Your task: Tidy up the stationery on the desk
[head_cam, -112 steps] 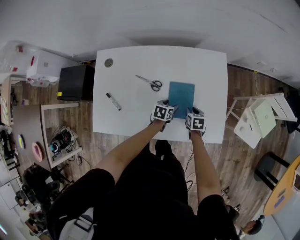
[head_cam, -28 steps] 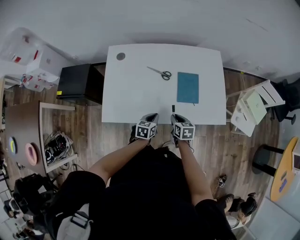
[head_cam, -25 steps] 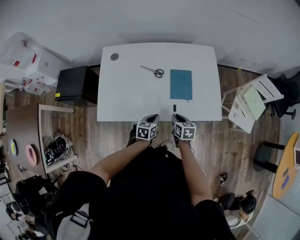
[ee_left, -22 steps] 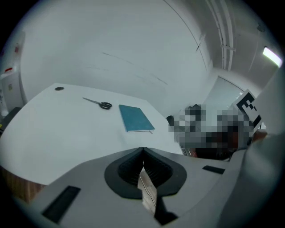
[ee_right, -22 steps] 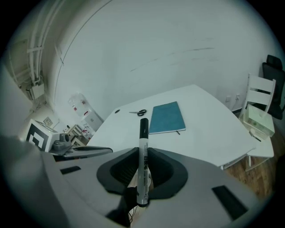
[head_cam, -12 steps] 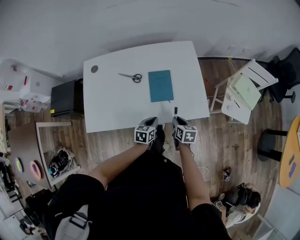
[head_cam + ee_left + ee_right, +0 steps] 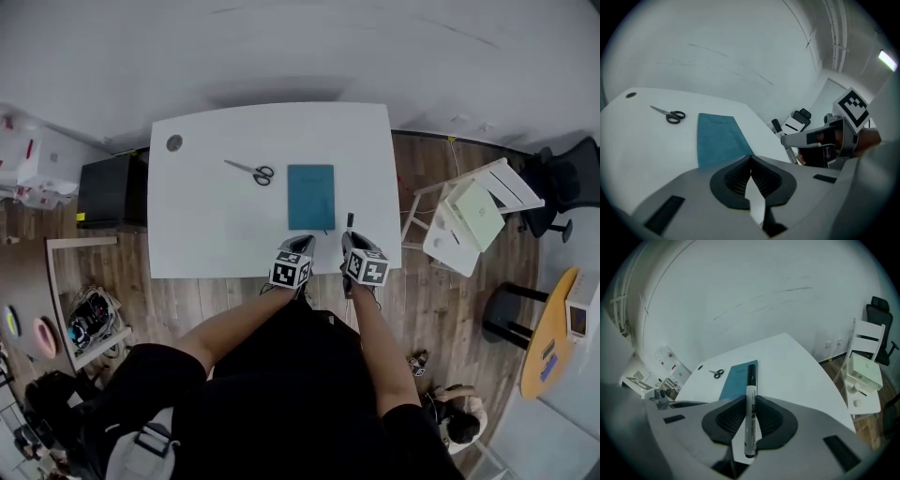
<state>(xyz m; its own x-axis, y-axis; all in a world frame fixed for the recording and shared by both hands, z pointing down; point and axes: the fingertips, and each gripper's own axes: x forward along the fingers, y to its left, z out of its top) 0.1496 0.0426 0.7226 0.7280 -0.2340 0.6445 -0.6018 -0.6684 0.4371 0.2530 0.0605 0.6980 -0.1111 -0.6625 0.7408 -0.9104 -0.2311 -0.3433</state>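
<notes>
**Right tongs [image 7: 750, 405] grasping marker [image 7: 749, 394]; left tongs [image 7: 751, 163] clenched, empty**

Right tongs are pinching the white marker around its barrel, black cap pointing ahead; left tongs are sitting pressed together just beside them; both are hovering at the near edge of the desk [image 7: 206, 225]; teal notebook [image 7: 310, 196] is lying just ahead; scissors [image 7: 251, 171] to its left, apart.

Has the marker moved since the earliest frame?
Yes: the marker went from left of the scissors to right of the notebook, in the right gripper.
</notes>
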